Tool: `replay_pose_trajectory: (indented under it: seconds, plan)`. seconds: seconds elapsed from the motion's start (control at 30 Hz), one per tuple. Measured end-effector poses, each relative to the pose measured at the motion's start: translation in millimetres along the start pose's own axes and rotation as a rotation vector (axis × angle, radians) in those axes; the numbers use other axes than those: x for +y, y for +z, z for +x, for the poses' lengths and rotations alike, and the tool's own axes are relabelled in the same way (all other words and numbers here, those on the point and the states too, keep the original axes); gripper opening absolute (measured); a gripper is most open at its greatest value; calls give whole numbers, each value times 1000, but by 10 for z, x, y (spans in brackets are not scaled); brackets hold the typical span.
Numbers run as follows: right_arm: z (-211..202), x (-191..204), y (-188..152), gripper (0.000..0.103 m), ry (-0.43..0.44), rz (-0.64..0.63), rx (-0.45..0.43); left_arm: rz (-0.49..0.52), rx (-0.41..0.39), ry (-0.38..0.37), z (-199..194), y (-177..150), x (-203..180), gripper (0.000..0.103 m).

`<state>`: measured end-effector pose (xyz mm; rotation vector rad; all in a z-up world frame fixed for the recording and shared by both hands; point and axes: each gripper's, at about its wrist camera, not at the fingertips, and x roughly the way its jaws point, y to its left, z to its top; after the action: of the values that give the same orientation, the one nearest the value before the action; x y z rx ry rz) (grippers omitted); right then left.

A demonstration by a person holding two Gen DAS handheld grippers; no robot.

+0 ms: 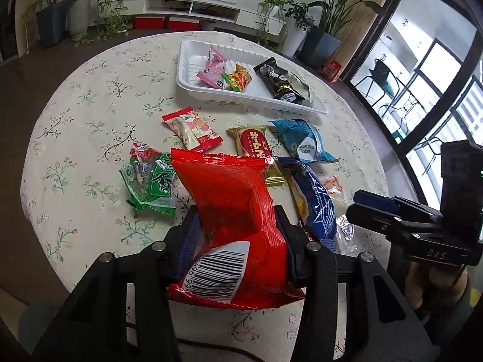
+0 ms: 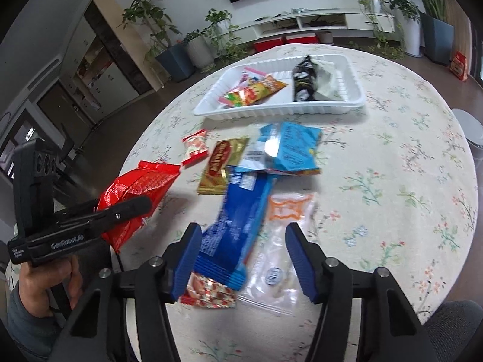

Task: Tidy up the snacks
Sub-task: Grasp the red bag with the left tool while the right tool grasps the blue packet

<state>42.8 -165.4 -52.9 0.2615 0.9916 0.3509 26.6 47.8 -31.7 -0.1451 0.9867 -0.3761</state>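
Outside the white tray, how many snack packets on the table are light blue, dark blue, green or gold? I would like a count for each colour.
Light blue packet: 1
Dark blue packet: 1
Green packet: 1
Gold packet: 1
Total: 4

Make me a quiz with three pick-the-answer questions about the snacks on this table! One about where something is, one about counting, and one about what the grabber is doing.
1. Where is the black snack packet?
A. in the white tray
B. on the floor
C. under the green packet

2. How many packets lie in the tray?
A. one
B. three
C. six

3. What is the left gripper doing?
A. hanging empty
B. squeezing the red snack bag
C. holding a cup

Answers: 1 A, the black packet rests inside the tray's rim. 2 B, pink, orange and black packets are in there. 3 B, both jaws press the red bag's sides.
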Motion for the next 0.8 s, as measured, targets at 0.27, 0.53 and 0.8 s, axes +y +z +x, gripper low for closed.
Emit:
replay_pose_trajectory:
  seconds: [0.27, 0.53, 0.8]
  plan:
    - [393, 127, 62, 57, -59, 19, 120, -14, -17, -58, -79, -168, 88, 45]
    - [547, 169, 118, 45, -114, -2, 158, -28, -14, -90, -11, -216, 142, 45]
    - [555, 73, 139, 28, -87, 49, 170, -36, -5, -100, 47, -231, 175, 45]
